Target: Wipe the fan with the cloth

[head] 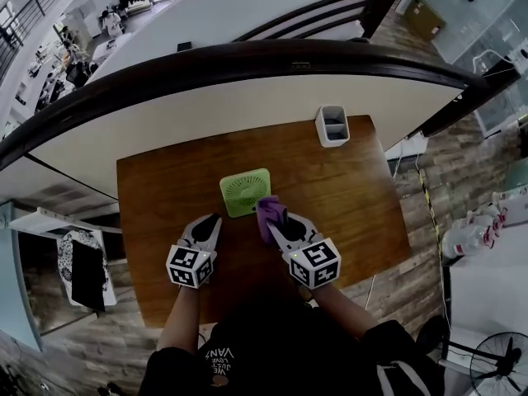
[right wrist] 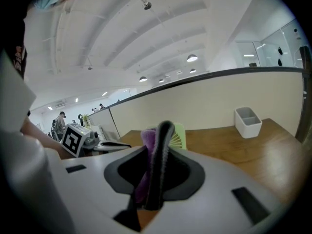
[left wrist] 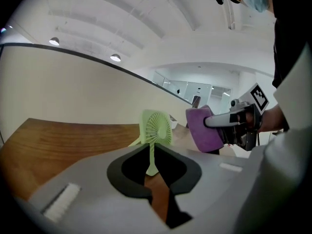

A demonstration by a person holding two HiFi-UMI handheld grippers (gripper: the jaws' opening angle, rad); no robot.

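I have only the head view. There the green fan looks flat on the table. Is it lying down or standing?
Observer: Standing. In the left gripper view the fan is upright on its foot.
Operator: Does the purple cloth touch it already?
Observer: Not yet. The same view shows a gap between the cloth and the fan.
Operator: Does the left gripper hold anything?
Observer: No. In its own view the left gripper has its jaws closed with nothing gripped between them.
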